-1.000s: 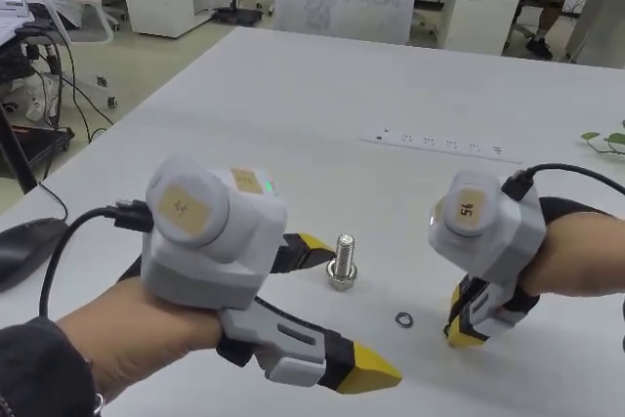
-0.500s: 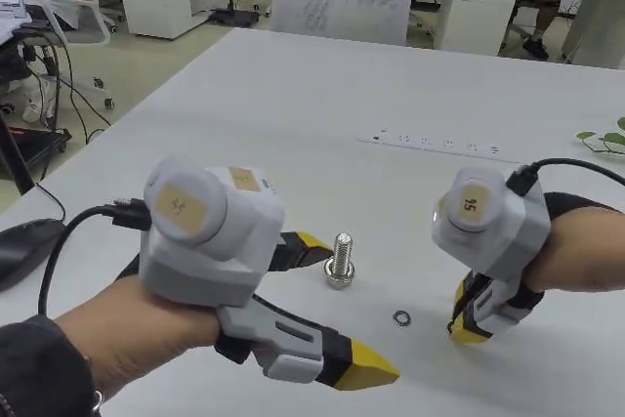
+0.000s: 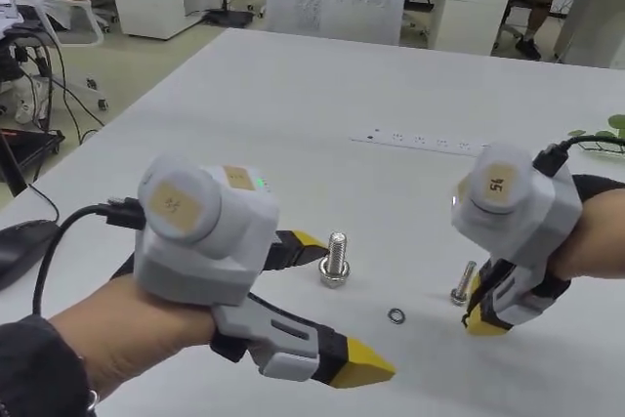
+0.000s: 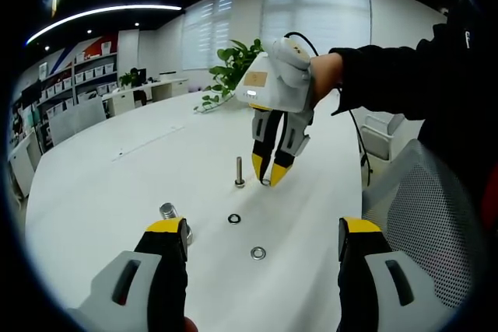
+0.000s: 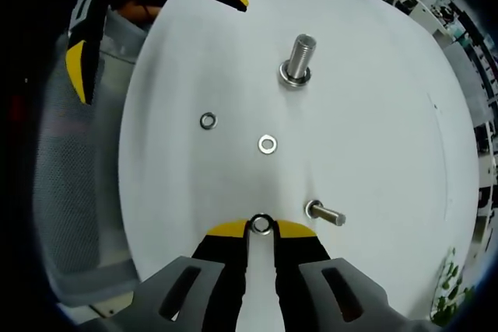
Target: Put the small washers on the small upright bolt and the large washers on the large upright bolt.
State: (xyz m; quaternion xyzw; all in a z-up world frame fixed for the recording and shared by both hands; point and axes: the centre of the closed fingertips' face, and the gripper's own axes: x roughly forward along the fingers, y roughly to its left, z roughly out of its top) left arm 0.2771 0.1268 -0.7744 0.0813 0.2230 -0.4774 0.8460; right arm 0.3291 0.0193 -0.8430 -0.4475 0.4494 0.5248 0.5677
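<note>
The large upright bolt [image 3: 335, 259] stands mid-table, with a washer round its foot [image 5: 295, 78]. The small upright bolt [image 3: 462, 283] stands to its right. My right gripper [image 3: 480, 315] hovers just beside the small bolt [image 5: 325, 214], shut on a washer [image 5: 261, 225] pinched between its yellow tips. Two loose washers [image 5: 208, 120] [image 5: 268, 144] lie flat between the bolts; one of them [image 3: 395, 315] lies in front of the large bolt. My left gripper [image 3: 337, 305] is open near the large bolt [image 4: 171, 211], with nothing between its jaws.
A white table [image 3: 293, 114] carries the work, with a power strip [image 3: 420, 143] set into it farther back. A black mouse [image 3: 18, 246] lies at the left edge. A grey chair [image 3: 334, 7] stands behind the far edge, and a plant [image 3: 607, 129] stands at the right.
My right gripper has moved a little to the right, away from the loose washer, and the small bolt has come into sight beside it. The left gripper has held its place.
</note>
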